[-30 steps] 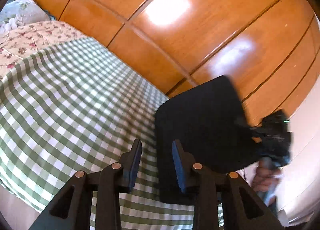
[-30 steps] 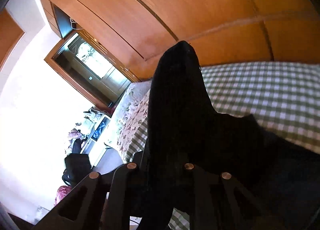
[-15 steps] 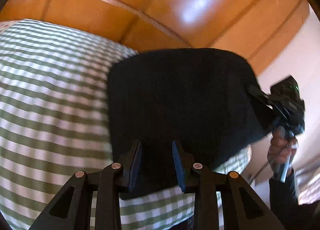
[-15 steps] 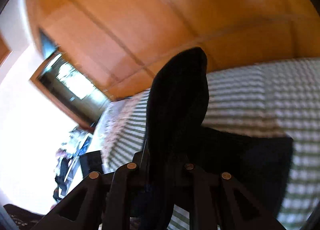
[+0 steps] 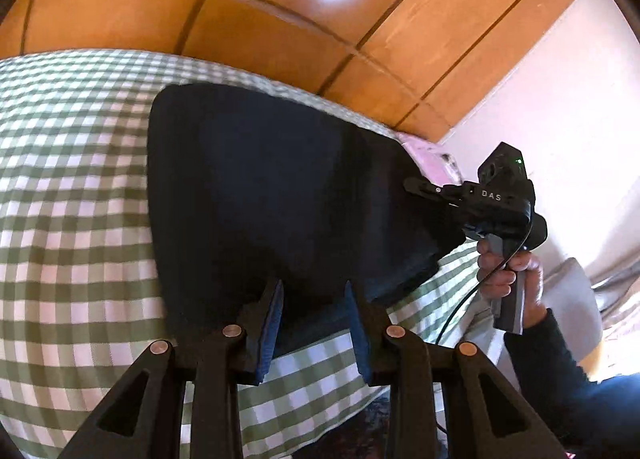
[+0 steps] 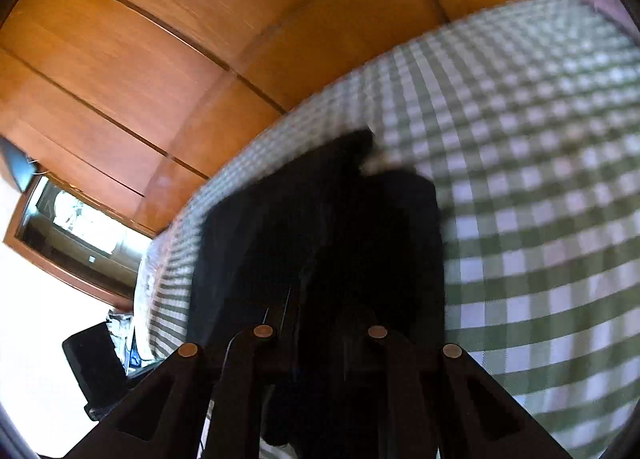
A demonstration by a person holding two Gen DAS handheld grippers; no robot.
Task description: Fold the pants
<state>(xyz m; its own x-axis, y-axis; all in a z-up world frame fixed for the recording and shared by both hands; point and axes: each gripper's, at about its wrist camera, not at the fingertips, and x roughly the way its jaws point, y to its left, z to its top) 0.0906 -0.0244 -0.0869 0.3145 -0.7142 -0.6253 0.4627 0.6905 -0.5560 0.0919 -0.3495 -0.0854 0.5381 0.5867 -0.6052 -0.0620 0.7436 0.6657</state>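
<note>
The dark pants, hanging in the air a second ago, now lie folded on the checked bedspread, so the fold is nearly laid. Their long axis runs from 6 to 12 o'clock. The right gripper stays clenched on their edge at 3 o'clock; the left gripper is released.

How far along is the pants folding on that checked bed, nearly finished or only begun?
Well along, it seems. The dark pants already form a compact, roughly rectangular bundle on the green checked bedspread. In hand: the right gripper is clamped on one edge, which looks raised off the bed. The left gripper is open, holding nothing. Left: lay that edge flat and let go.
</note>
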